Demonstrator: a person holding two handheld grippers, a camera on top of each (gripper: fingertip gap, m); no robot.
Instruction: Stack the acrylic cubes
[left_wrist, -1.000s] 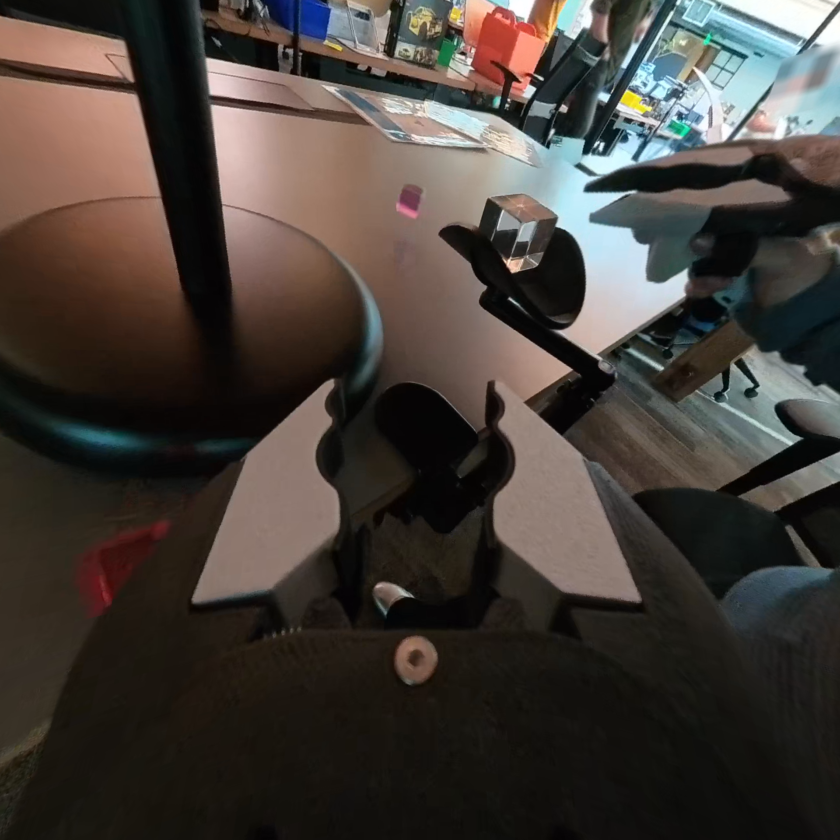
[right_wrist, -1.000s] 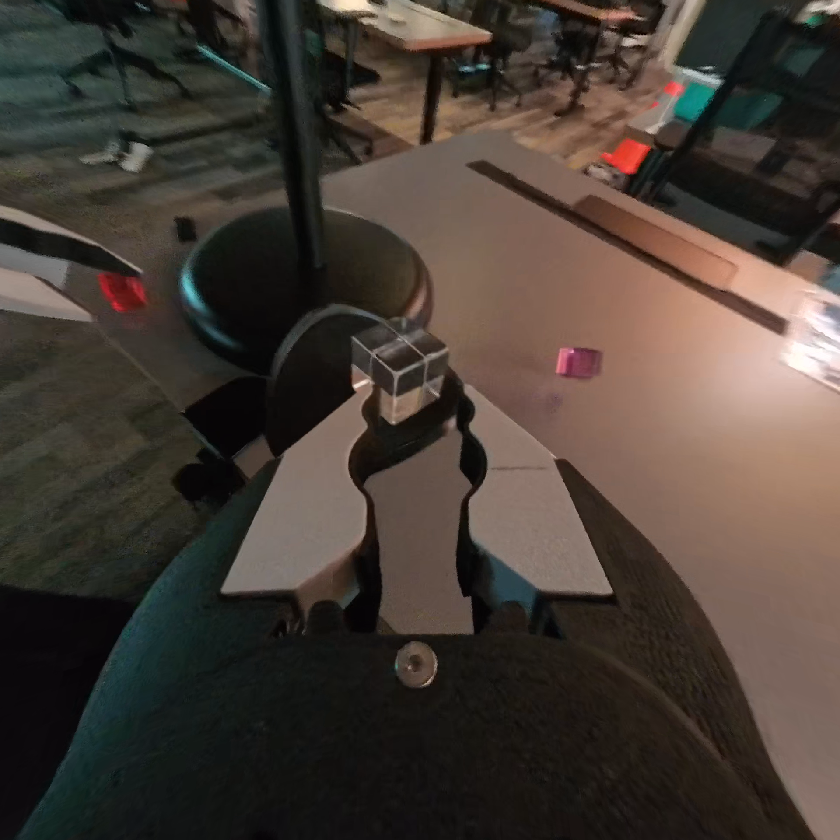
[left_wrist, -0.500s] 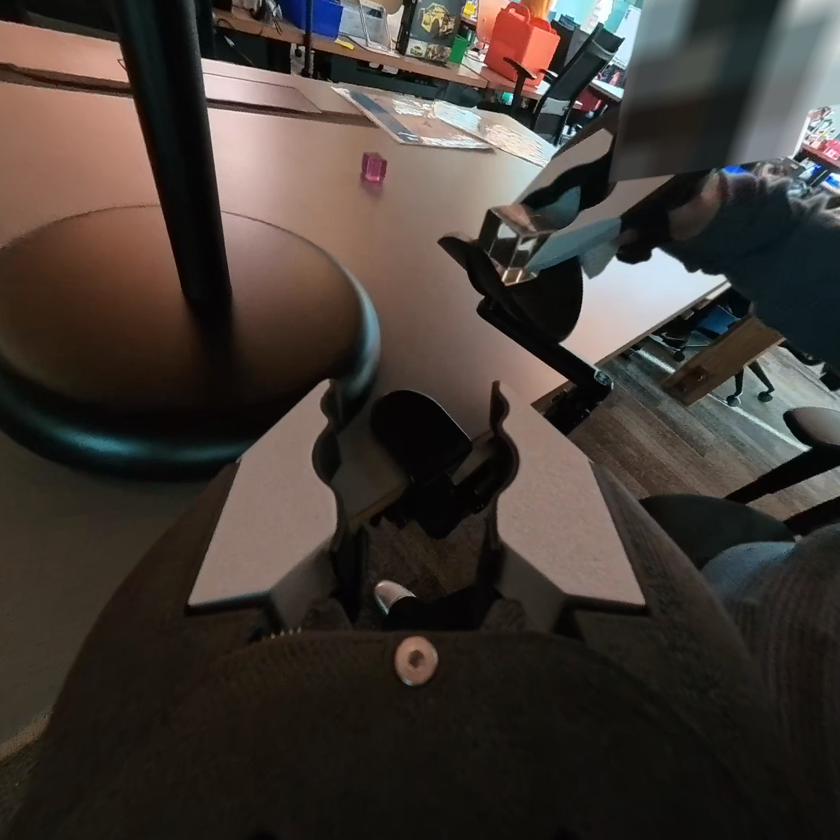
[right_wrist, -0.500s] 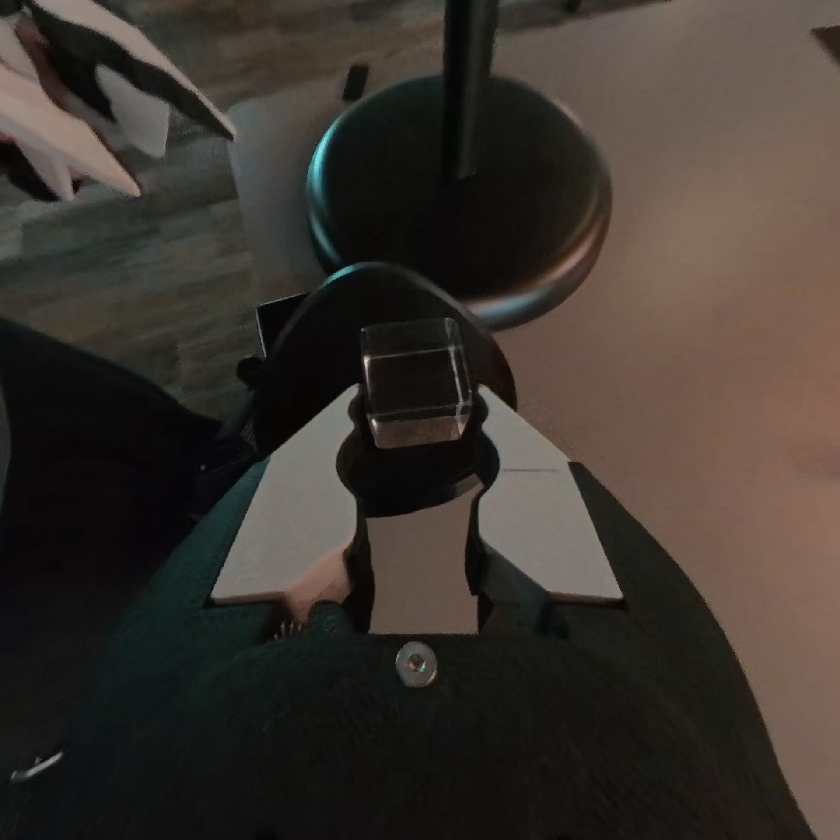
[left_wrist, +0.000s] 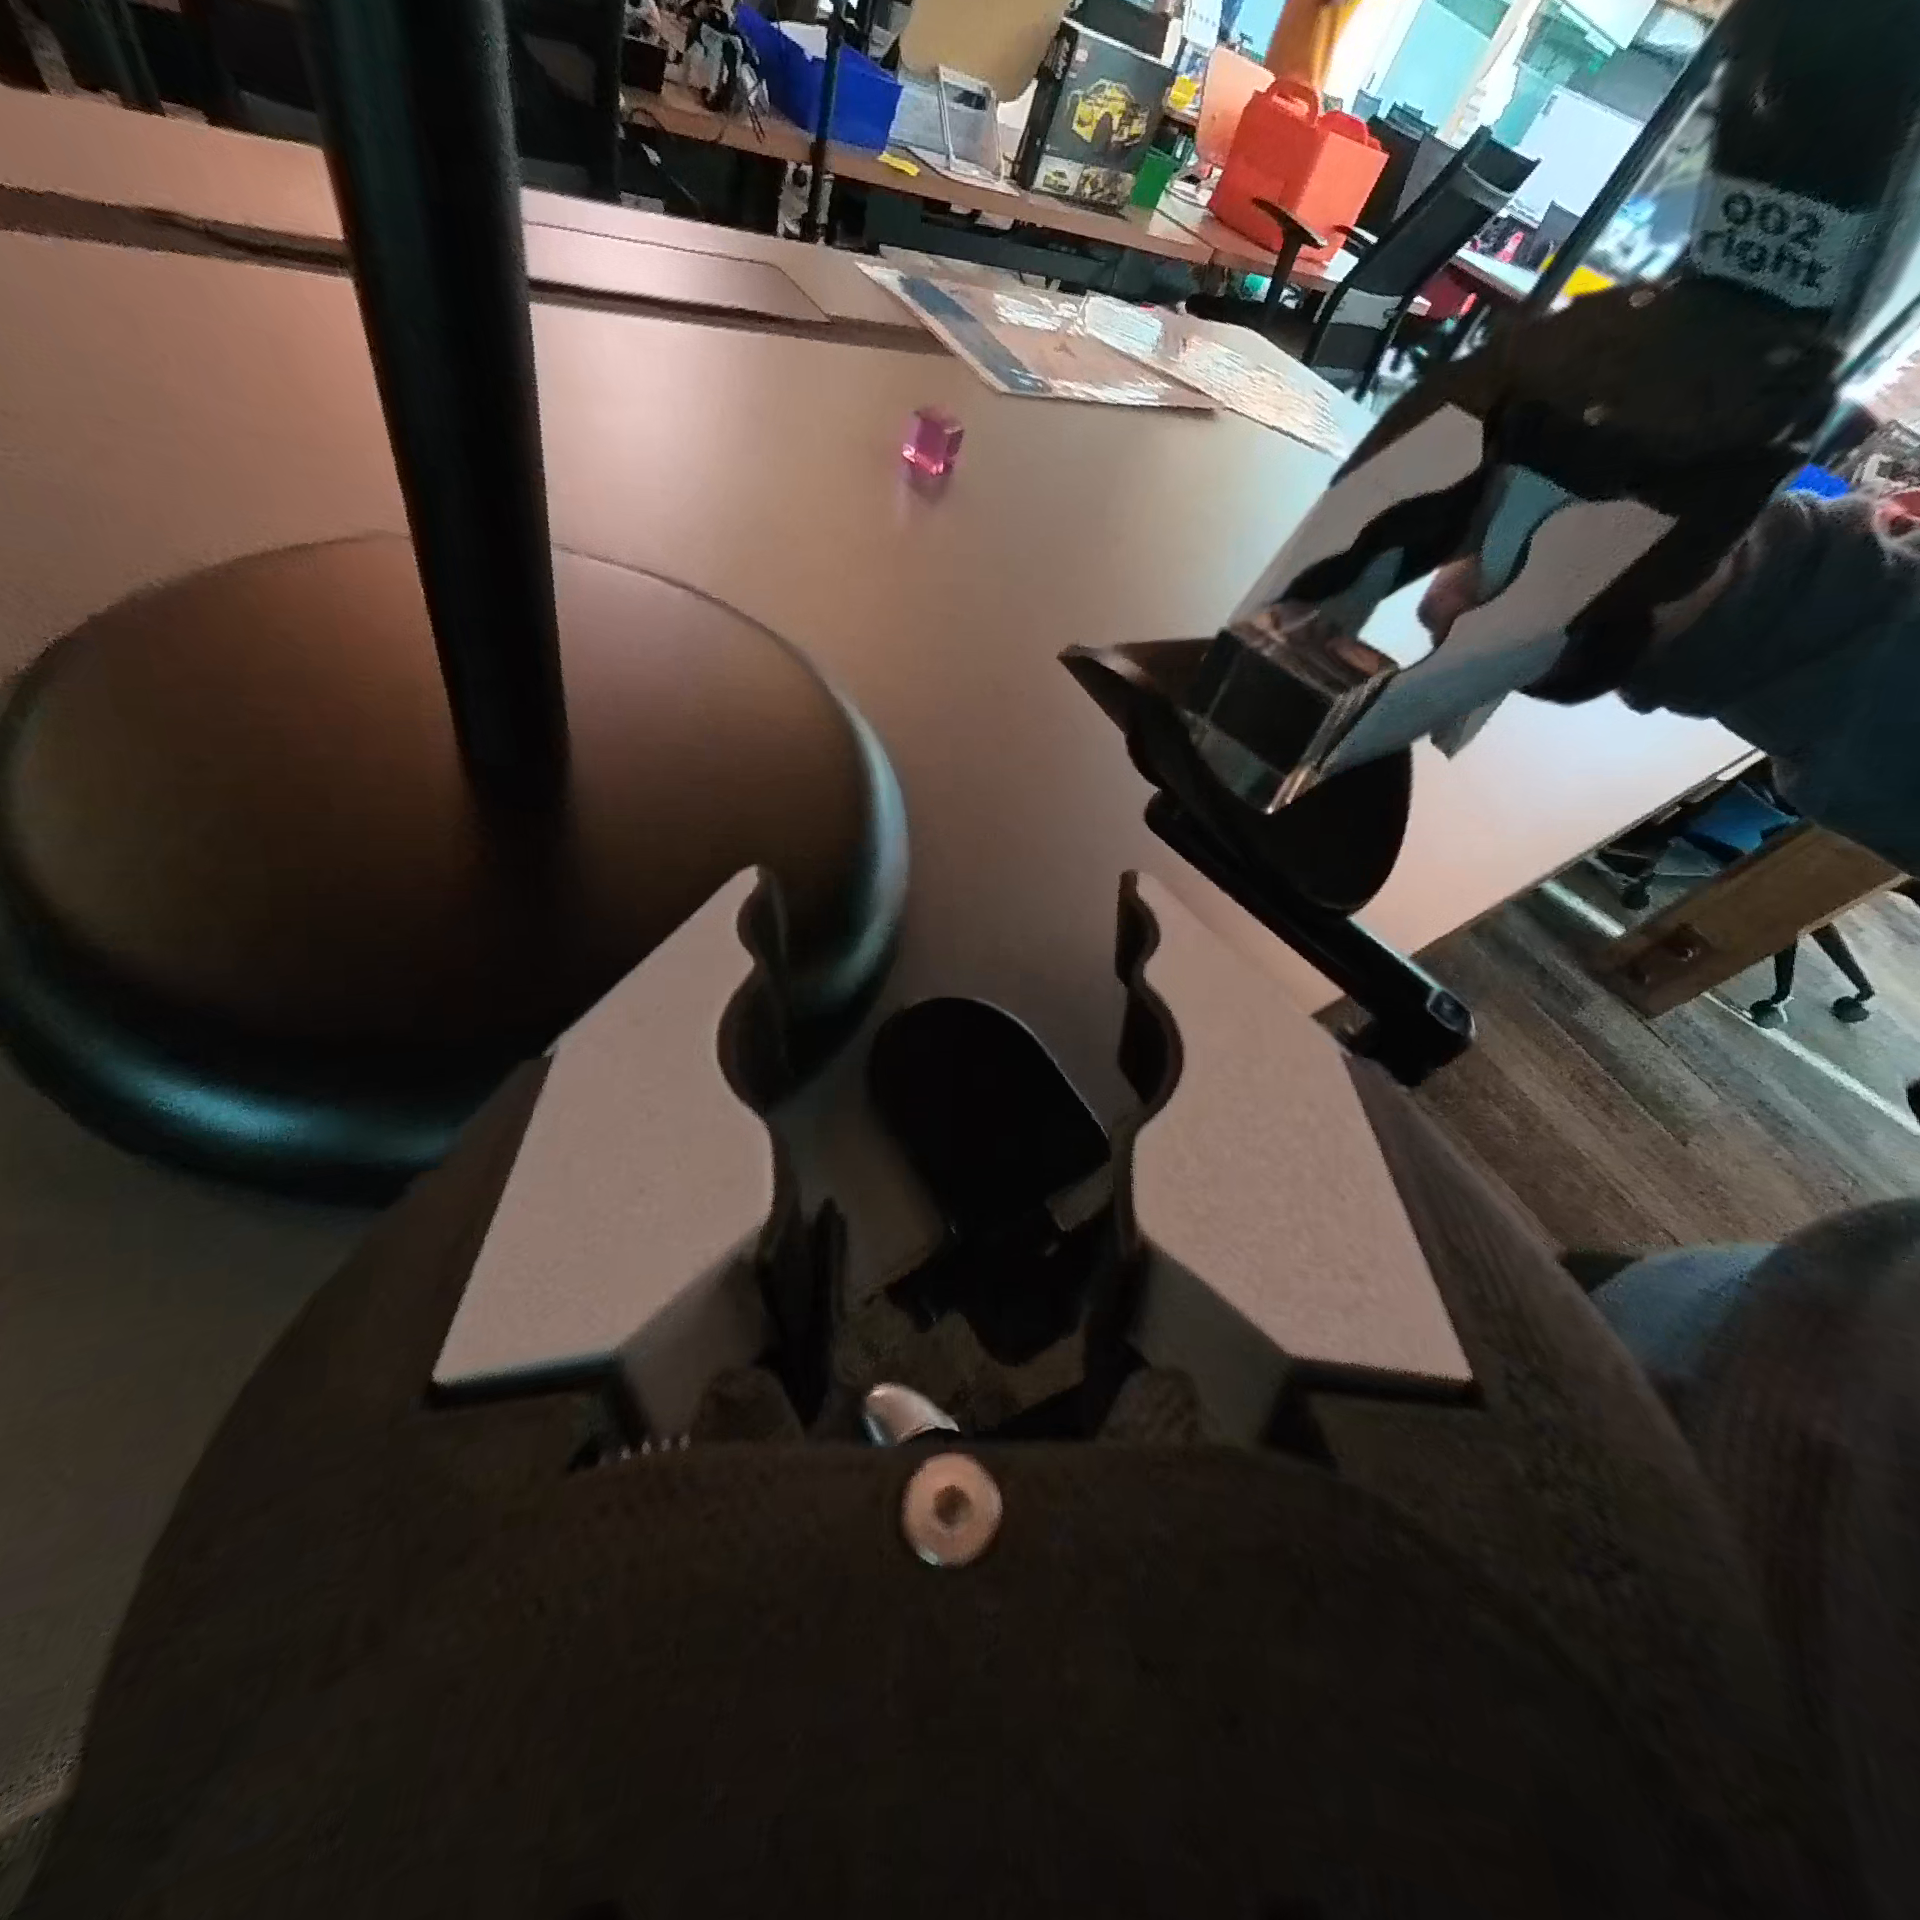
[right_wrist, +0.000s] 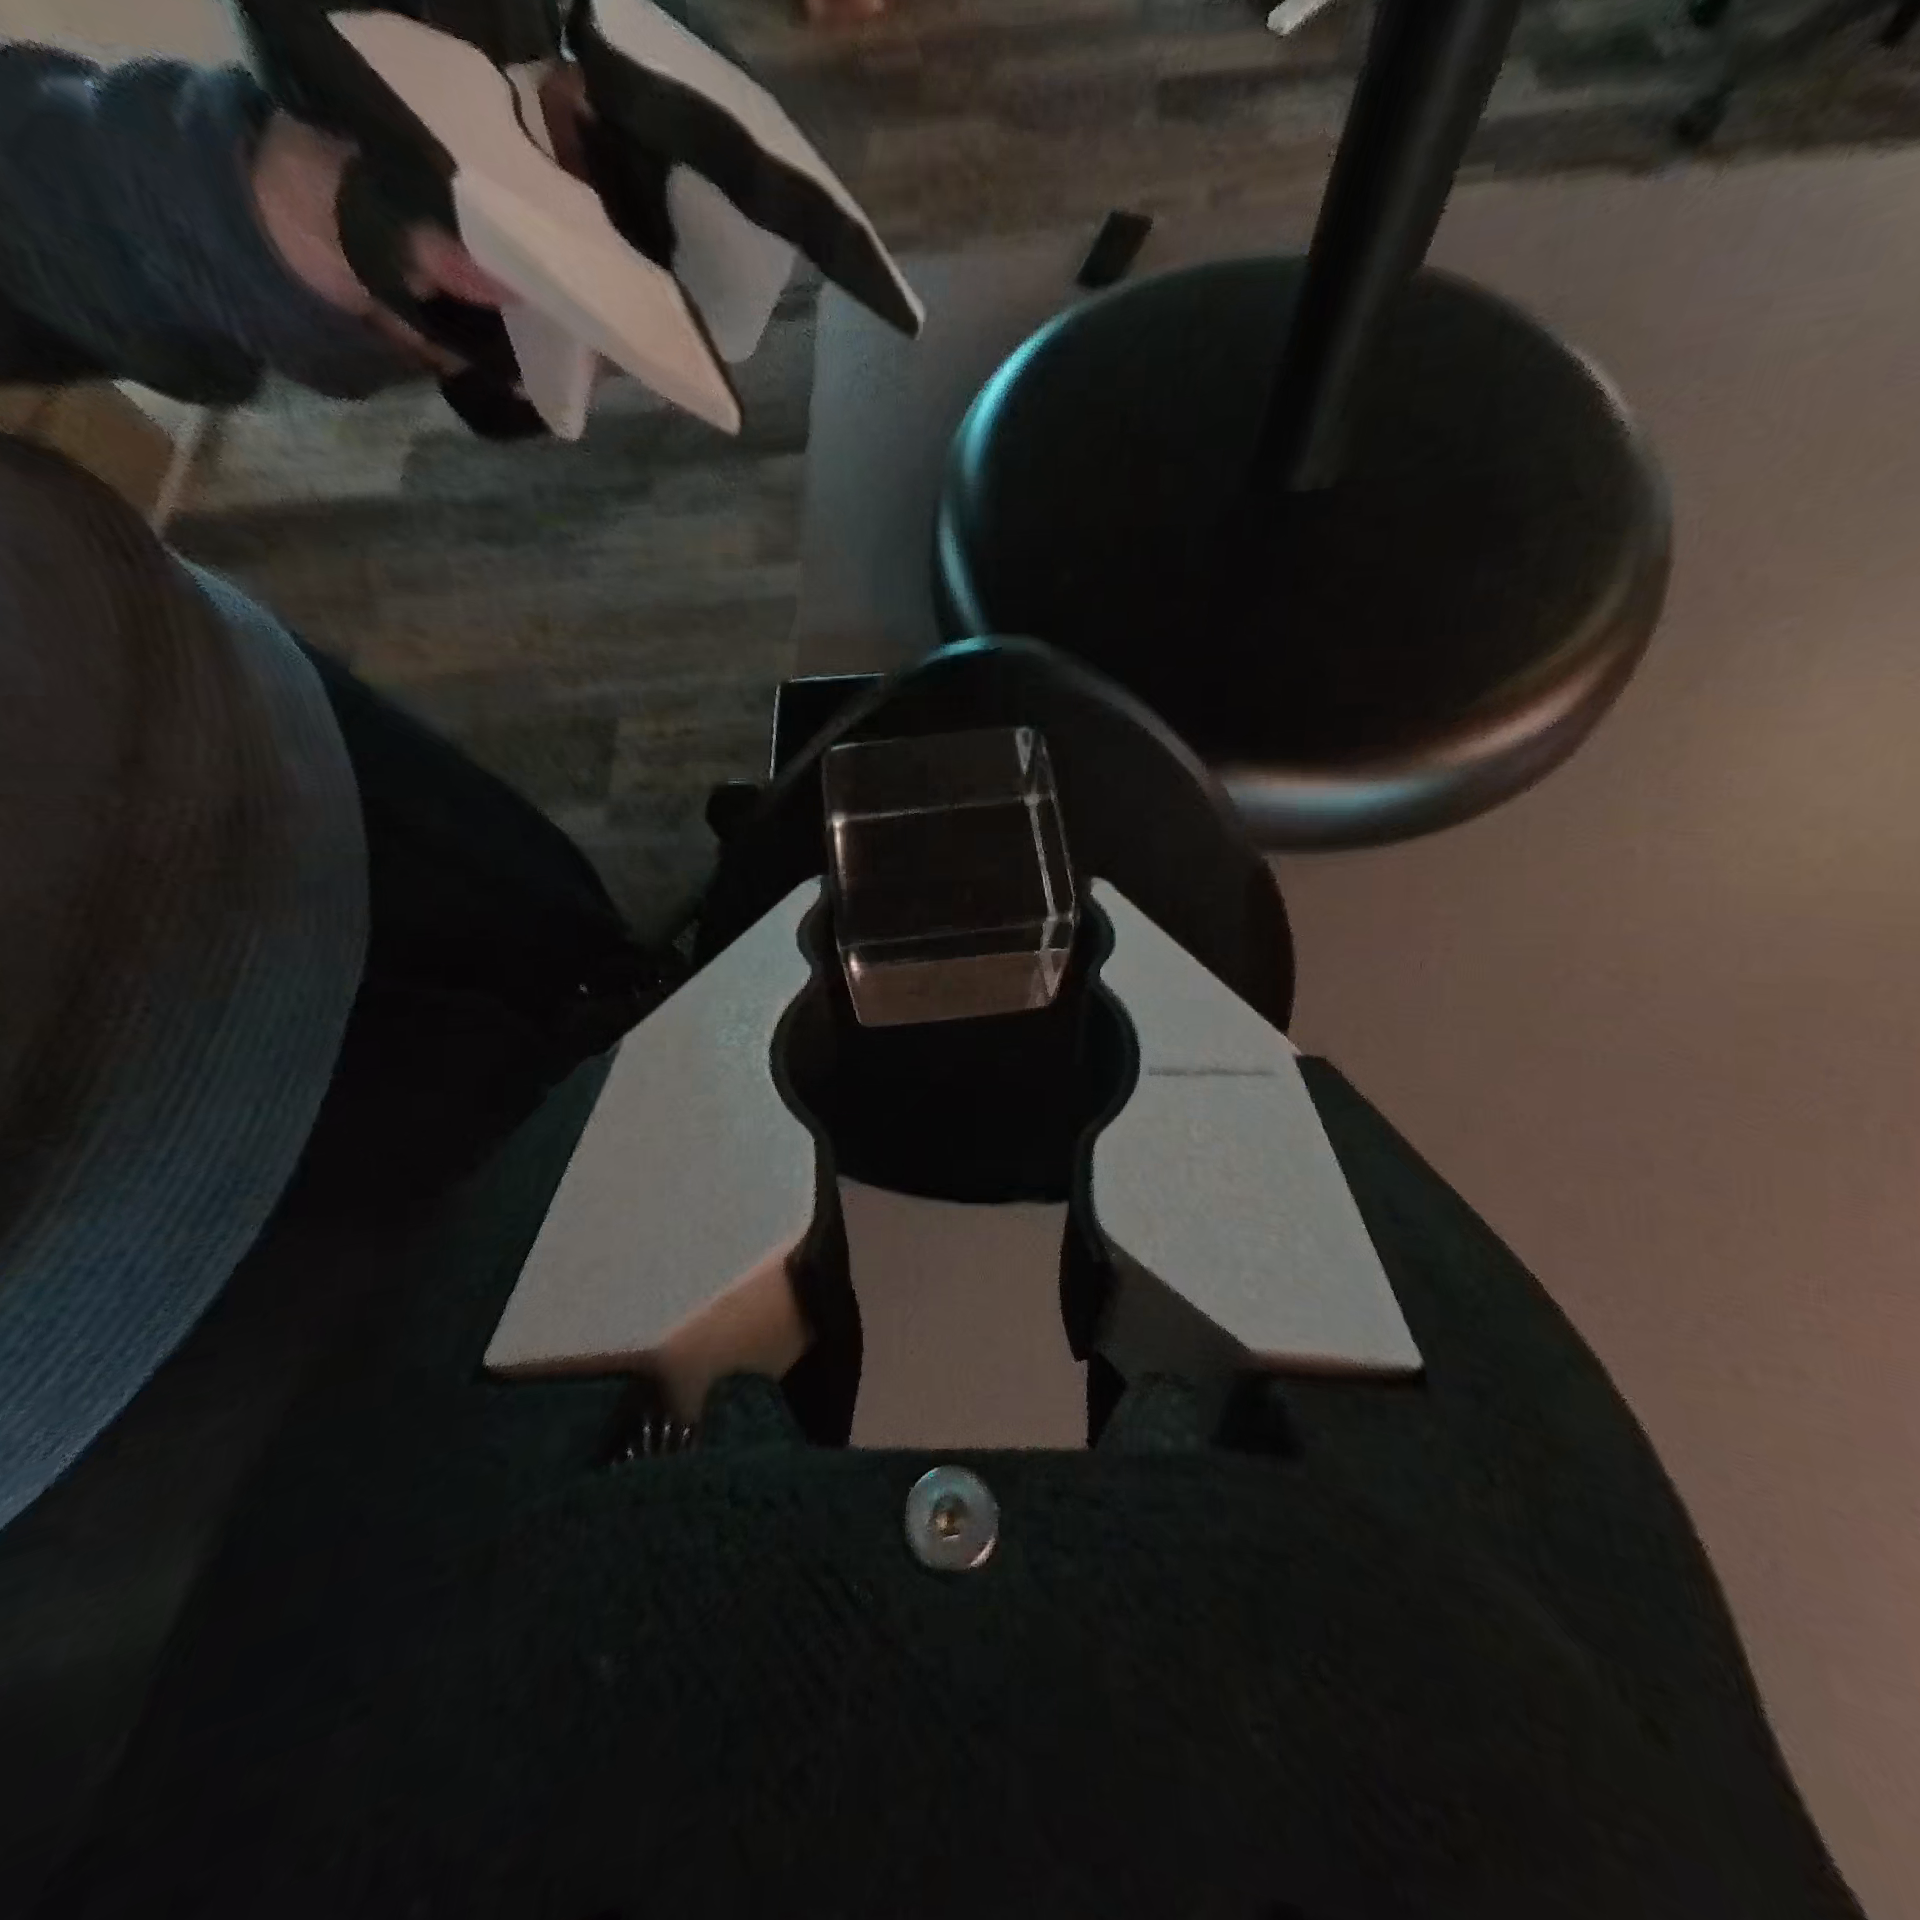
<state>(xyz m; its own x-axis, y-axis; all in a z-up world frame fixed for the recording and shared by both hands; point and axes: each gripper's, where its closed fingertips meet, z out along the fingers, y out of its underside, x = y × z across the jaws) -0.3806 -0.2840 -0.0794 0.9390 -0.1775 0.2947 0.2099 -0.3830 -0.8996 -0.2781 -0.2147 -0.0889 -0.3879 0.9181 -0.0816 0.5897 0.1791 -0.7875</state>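
My right gripper (right_wrist: 951, 914) has its two fingers set on either side of a clear cube (right_wrist: 945, 873); the pads press its left and right faces, so I am pinching it at my fingertips. The cube sits over a black oval pad (right_wrist: 1195, 831) on a black arm (left_wrist: 1340, 956) that is clamped at the near edge of the table (left_wrist: 1039, 582). Whether the cube rests on that pad or hangs just above it, I cannot tell. In my left wrist view the same cube (left_wrist: 1262, 717) shows between the white fingers (left_wrist: 1455, 665) of that right gripper, above the oval pad.

My left gripper (left_wrist: 945, 914) has its fingers spread wide, with only air between the tips. It hovers at the near edge of the table, just beside the round black base (left_wrist: 260, 831) of a pole stand (left_wrist: 447, 364); my left fingertip overlaps the base's rim in the picture, but I cannot tell whether it touches. A second black oval pad (left_wrist: 977, 1101) lies below the gap.

Farther in on the table stands a small pink cube (left_wrist: 928, 450), well apart from both grippers, and some printed sheets (left_wrist: 1081, 343) lie toward the far edge.
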